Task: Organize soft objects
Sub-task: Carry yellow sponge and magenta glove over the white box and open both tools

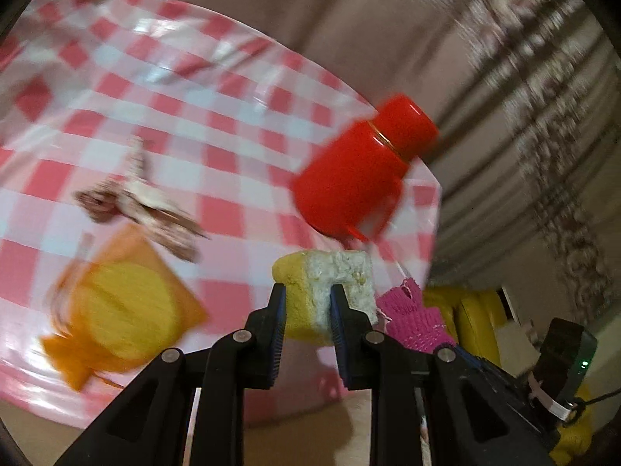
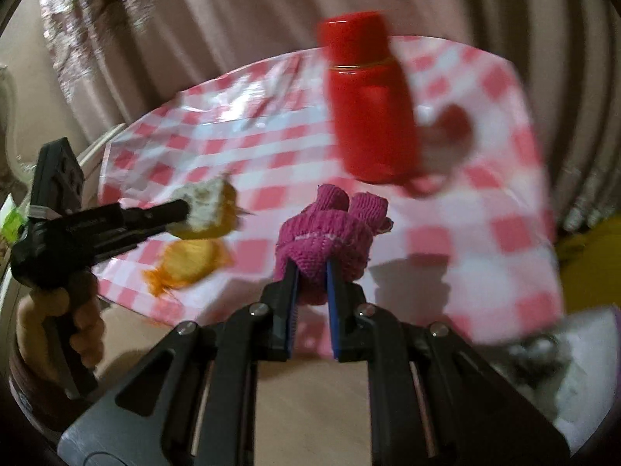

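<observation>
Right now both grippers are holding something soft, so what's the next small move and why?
Probably carry both pieces forward over the checked tablecloth before releasing. The left gripper is shut on the yellow sponge, the right gripper on the pink cloth, and both sit near the table's front edge, so letting go here risks a drop.

Table covered in glossy pink-and-white checked cloth. Resting on it: one upright red flask with handle near the far corner; one yellow-and-orange cloth at the near edge. Just beyond that, one crumpled brown-and-white patterned item.
</observation>
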Motion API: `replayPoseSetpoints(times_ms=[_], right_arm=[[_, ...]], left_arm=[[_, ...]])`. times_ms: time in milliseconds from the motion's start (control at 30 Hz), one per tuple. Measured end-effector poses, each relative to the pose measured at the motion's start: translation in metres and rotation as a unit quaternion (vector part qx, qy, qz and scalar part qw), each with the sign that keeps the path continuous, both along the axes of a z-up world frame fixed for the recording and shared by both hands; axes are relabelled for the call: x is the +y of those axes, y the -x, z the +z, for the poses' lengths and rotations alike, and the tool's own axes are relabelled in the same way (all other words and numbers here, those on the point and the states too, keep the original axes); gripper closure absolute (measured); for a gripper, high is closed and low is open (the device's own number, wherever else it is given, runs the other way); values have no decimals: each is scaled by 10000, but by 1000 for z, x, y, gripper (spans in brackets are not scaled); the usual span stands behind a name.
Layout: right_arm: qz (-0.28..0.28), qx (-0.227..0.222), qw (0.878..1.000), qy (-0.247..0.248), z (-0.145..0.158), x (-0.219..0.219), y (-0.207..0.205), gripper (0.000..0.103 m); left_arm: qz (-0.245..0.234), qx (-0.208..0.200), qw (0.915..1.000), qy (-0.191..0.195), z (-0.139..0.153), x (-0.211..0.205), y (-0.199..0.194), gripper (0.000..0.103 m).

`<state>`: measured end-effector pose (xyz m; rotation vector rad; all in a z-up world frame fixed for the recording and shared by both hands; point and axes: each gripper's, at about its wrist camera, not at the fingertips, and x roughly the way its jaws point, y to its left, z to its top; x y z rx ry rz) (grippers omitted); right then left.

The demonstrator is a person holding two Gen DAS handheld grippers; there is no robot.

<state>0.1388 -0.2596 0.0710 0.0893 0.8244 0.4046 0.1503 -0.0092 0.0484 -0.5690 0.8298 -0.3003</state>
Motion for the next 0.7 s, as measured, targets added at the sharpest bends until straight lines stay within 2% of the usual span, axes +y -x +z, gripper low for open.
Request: replayPoseSetpoints(times_ms=[200,433,700], right_arm=[[-815,167,9959,367,-6,-96,35,87],[-1734,514,9806,758,-22,-199,77,87],[-2498,883,9617,706,-42,-269,109,87]], left_arm=[[-782,68,9969,25,6,-79,2,80],[-1492,239,9885,119,2,-160,3,80],[-1973,452,9792,111,-2,-225,-2,80]])
